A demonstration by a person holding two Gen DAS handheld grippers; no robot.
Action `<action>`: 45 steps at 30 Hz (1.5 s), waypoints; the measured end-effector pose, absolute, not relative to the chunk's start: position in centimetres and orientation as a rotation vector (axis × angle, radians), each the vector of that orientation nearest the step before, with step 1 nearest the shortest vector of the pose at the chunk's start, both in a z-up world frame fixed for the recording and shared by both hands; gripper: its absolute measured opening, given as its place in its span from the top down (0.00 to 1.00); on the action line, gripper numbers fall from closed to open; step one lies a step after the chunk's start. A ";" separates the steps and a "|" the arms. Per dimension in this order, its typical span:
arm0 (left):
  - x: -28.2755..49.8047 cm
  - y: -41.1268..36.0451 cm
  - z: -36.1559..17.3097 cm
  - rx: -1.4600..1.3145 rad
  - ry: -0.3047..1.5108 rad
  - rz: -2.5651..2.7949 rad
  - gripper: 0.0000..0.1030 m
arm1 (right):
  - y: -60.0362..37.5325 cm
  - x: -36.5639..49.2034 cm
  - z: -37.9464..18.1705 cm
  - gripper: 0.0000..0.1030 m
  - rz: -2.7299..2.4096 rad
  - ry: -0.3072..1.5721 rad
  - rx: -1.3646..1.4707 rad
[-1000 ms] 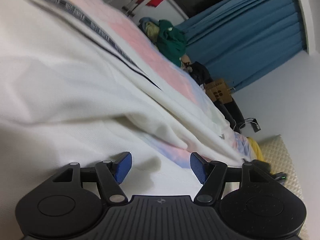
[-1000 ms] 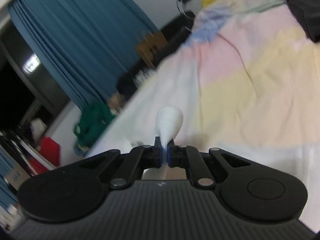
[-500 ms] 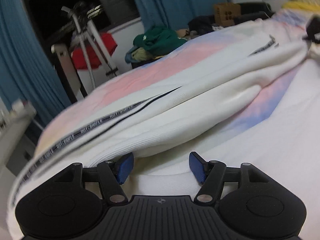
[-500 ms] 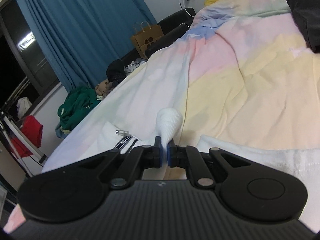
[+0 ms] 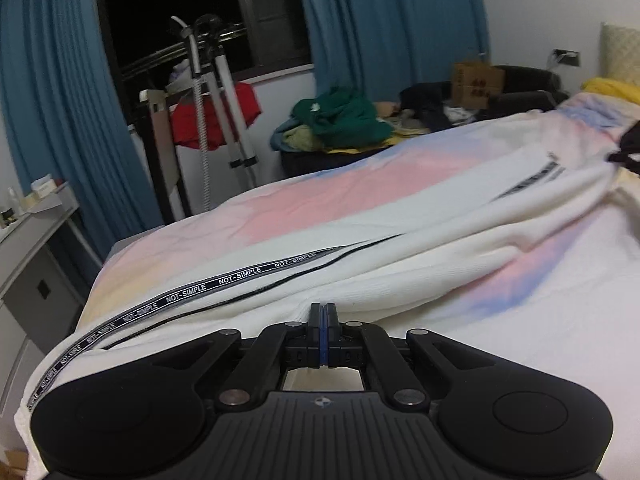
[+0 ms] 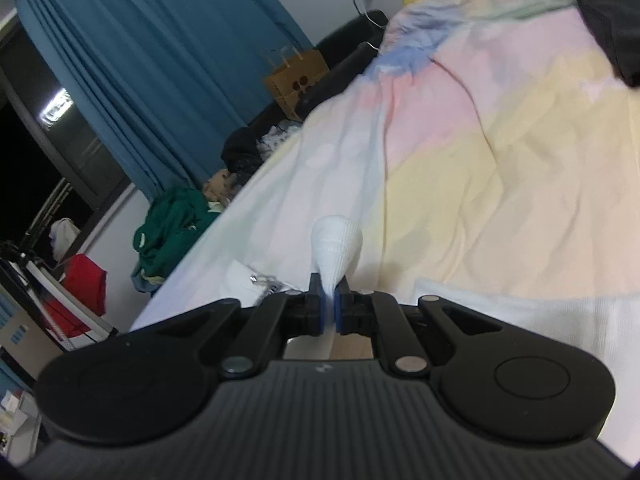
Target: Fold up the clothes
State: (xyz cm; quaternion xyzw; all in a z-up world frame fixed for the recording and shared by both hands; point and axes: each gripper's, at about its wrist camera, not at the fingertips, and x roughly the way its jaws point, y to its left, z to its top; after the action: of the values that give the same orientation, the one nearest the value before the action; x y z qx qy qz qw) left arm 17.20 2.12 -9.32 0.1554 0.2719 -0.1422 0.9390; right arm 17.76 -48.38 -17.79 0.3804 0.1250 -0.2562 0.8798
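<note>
A white garment (image 5: 400, 248) with a black "NOT-SIMPLE" stripe (image 5: 224, 284) lies stretched across the pastel bedspread (image 5: 320, 200). My left gripper (image 5: 324, 312) is shut at the garment's near edge; its blue pads meet, and I cannot tell whether cloth sits between them. My right gripper (image 6: 330, 300) is shut on a bunched white fold of the garment (image 6: 337, 248) that sticks up between the pads. More white cloth (image 6: 540, 312) lies at the lower right of the right wrist view.
A black garment (image 6: 612, 12) lies on the bed at upper right. Beside the bed are a green clothes pile (image 5: 344, 120), a cardboard bag (image 5: 478, 84), a drying rack with red cloth (image 5: 212, 116) and blue curtains (image 5: 396, 20). A grey cabinet (image 5: 28, 264) stands left.
My left gripper has closed from wide open onto the garment's near edge, after swinging round to face along the bed. My right gripper stays shut on the white fold and has tilted.
</note>
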 end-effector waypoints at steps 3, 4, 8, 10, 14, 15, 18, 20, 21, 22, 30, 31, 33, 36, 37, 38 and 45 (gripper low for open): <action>16.0 3.3 -9.5 0.283 0.616 -0.355 1.00 | -49.1 17.3 -17.7 0.93 -0.528 0.235 0.841; 15.8 3.6 -10.0 0.275 0.640 -0.365 1.00 | -49.5 17.3 -18.0 0.93 -0.541 0.250 0.858; 17.3 2.9 -12.9 0.283 0.762 -0.367 1.00 | -49.8 18.4 -21.4 0.93 -0.607 0.429 0.801; 18.2 2.6 -14.0 0.282 0.797 -0.360 1.00 | -49.7 18.6 -22.2 0.93 -0.609 0.451 0.789; 18.9 3.4 -14.1 0.226 0.812 -0.352 0.95 | -48.5 19.0 -20.8 0.91 -0.599 0.470 0.684; 18.8 3.8 -13.8 0.209 0.805 -0.344 0.88 | -48.1 18.8 -20.4 0.91 -0.594 0.472 0.659; 18.1 4.8 -12.6 0.183 0.747 -0.314 0.53 | -46.8 17.9 -18.8 0.89 -0.584 0.478 0.626; 17.4 4.9 -11.8 0.206 0.689 -0.289 0.39 | -45.5 17.0 -17.2 0.86 -0.583 0.470 0.599; 17.1 4.9 -11.6 0.223 0.668 -0.281 0.36 | -44.9 16.6 -16.4 0.77 -0.582 0.466 0.586; 16.9 4.9 -11.4 0.240 0.648 -0.275 0.34 | -44.2 16.0 -15.7 0.66 -0.572 0.460 0.584; 17.6 2.2 -12.6 0.475 0.534 -0.259 0.34 | -41.3 11.6 -14.0 0.44 -0.336 0.434 0.893; 17.9 1.7 -13.0 0.517 0.519 -0.258 0.34 | -41.3 11.7 -14.7 0.44 -0.305 0.445 0.952; 19.0 0.8 -14.0 0.582 0.507 -0.245 0.36 | -41.5 12.5 -16.2 0.44 -0.265 0.484 1.015; 20.4 0.4 -15.0 0.600 0.504 -0.231 0.44 | -42.2 14.0 -18.7 0.44 -0.275 0.539 1.056; 20.8 0.4 -15.2 0.585 0.512 -0.247 0.46 | -42.6 14.4 -19.5 0.45 -0.291 0.548 1.067; 21.2 0.4 -15.4 0.568 0.521 -0.261 0.53 | -43.1 14.8 -20.2 0.45 -0.295 0.548 1.085; 22.6 0.4 -15.8 0.478 0.537 -0.345 0.87 | -44.8 18.4 -22.2 0.74 -0.377 0.442 1.055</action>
State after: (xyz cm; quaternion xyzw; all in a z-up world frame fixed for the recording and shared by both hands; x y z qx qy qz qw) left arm 22.55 0.38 -15.80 0.2326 0.2613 -0.1681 0.9216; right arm 18.36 -44.85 -22.24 0.4962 0.2080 -0.1773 0.8241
